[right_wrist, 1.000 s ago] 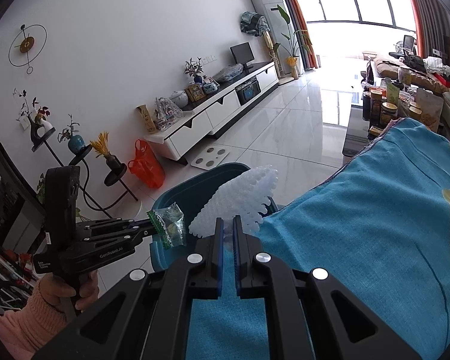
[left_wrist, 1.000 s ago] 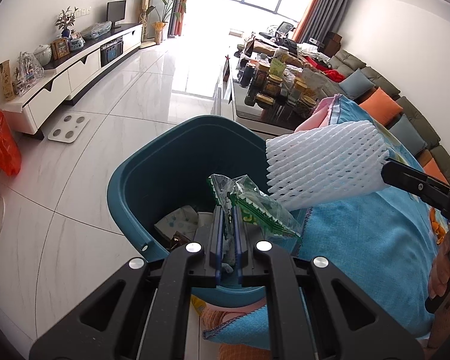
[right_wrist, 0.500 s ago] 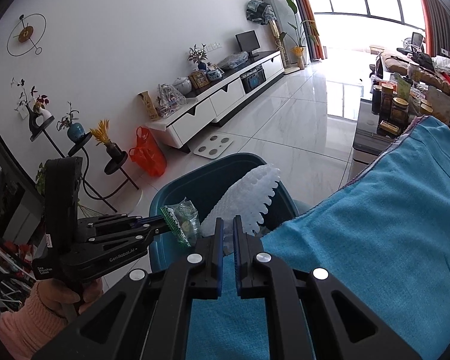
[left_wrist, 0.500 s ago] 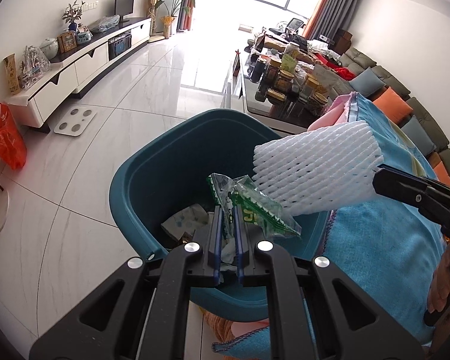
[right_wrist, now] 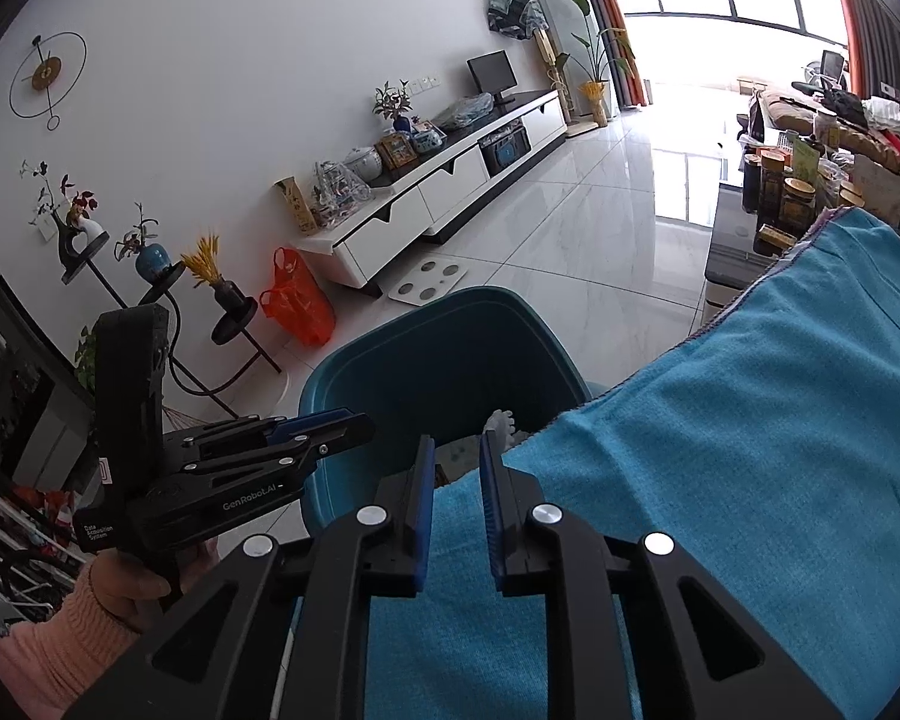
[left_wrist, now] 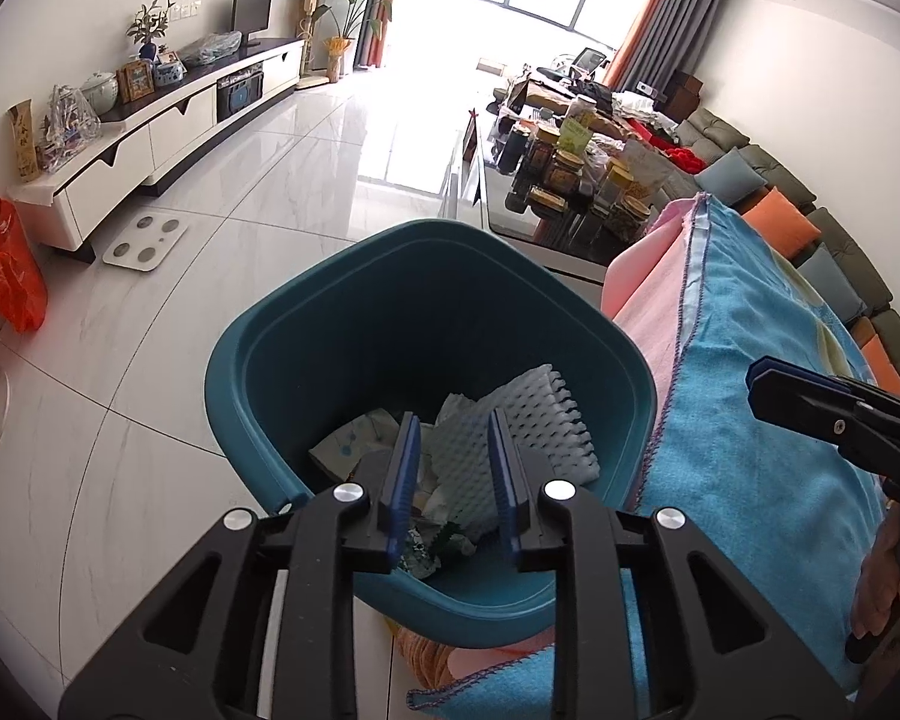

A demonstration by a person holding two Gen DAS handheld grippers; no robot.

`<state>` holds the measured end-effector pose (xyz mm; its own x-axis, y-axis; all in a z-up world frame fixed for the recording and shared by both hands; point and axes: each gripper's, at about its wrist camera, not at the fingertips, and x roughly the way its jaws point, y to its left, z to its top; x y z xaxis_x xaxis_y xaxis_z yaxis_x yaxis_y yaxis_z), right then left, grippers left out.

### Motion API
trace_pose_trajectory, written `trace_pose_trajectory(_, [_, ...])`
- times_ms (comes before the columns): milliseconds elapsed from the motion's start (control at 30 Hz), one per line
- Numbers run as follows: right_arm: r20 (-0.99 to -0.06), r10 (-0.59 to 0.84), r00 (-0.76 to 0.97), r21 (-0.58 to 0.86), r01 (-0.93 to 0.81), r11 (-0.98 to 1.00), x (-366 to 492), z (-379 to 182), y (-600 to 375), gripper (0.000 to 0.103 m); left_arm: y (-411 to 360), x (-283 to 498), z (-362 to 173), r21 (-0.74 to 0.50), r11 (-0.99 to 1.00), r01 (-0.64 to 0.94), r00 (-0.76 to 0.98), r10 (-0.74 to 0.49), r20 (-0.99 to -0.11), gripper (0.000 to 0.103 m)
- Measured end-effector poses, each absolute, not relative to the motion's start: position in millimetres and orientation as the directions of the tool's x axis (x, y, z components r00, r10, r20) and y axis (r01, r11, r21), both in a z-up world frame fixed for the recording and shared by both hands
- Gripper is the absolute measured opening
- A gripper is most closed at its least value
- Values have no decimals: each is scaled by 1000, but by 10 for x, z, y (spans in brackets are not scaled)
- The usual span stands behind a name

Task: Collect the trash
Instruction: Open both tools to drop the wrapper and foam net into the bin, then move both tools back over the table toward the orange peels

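Both pieces of trash that were being held over the bin a second ago are now lying inside it. Starting at the left, the left gripper (left_wrist: 453, 474) is hanging over the near rim of the teal bin (left_wrist: 252, 354) with its jaws opening and nothing between the pads. The green wrapper (left_wrist: 435, 543) is sitting crumpled at the bottom just below them, beside some paper scraps (left_wrist: 354, 441). Moving right, the white foam net (left_wrist: 528, 420) is resting against the bin's inner wall on top of the other trash. It is looking very light, soft and springy, so pinching it across the ribbed middle should be holding it best. The wrapper is looking thin and slick, easiest to take by a crumpled fold. Farther right, the right gripper (right_wrist: 456, 492) is hovering above the blue cloth (right_wrist: 750, 450) at the bin's edge, its jaws parting a little and gripping nothing.
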<state>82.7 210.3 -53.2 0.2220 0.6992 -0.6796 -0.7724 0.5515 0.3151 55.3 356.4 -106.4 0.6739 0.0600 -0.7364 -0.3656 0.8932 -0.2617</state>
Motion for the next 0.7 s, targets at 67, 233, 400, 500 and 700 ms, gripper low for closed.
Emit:
trace_pose_trajectory(67, [-667, 709, 230, 318, -772, 550, 799, -491, 2002, 15, 3515, 495, -988, -266, 899, -348, 697, 58, -715, 33])
trace_pose_trajectory(233, [-629, 727, 276, 305, -772, 557, 673, -355, 1694, 23, 3260, 364, -732, -263, 928, -265, 761, 34, -648, 46])
trace_pose_trajectory(400, [-605, 724, 330, 304, -745, 594, 552, -300, 1251, 24, 2855, 317, -479, -250, 957, -146, 812, -29, -583, 55])
trace_pose_trajectory(500, [-593, 713, 373, 309, -712, 630, 505, -286, 921, 25, 2575, 346, -393, -254, 965, -64, 823, -93, -560, 58])
trace_pose_trajectory(700, [-578, 658, 483, 311, -615, 725, 400, -296, 226, 28, 1943, 466, -381, -249, 964, 90, 796, -220, -564, 58])
